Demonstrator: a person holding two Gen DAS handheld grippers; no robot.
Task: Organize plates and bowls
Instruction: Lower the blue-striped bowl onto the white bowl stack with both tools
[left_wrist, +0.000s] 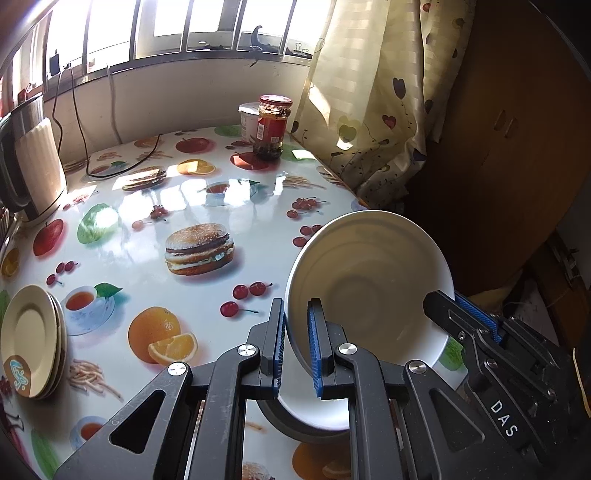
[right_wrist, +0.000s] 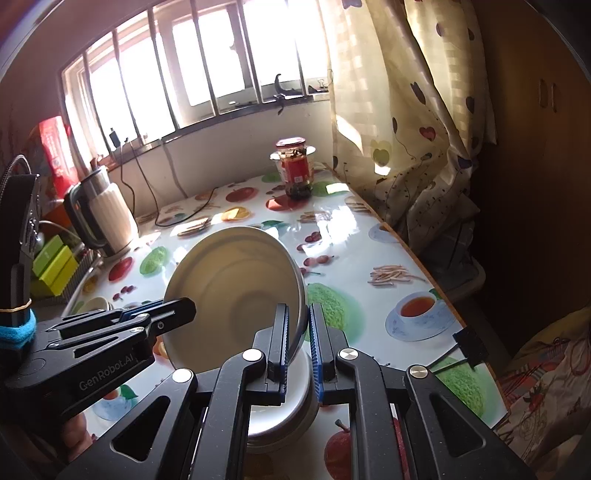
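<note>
left wrist view: blue-padded jaws of the left gripper (left_wrist: 298, 347) sit nearest the lens, clamped on the left rim of a white bowl (left_wrist: 373, 291), which is tilted with its hollow facing the camera. the right gripper (left_wrist: 443, 302) enters from the near right and pinches the opposite rim. the bowl is over the near right part of the fruit-print table (left_wrist: 207, 206); whether its base touches the table is hard to tell. a stack of cream plates (left_wrist: 31, 339) lies at the near left edge, well apart from the bowl. a kettle (left_wrist: 35, 155) stands far left, a red-lidded jar (left_wrist: 273, 127) at the far side.

right wrist view: the right gripper (right_wrist: 297, 339) is closed on the bowl's (right_wrist: 236, 291) right rim; the left gripper (right_wrist: 177, 308) holds the left rim.

step in hand, as judged: a two-handed carry of the bowl toward its place. the next move calls for both grippers travelling together, levelling the bowl, then setting it down before either grip lets go.
</note>
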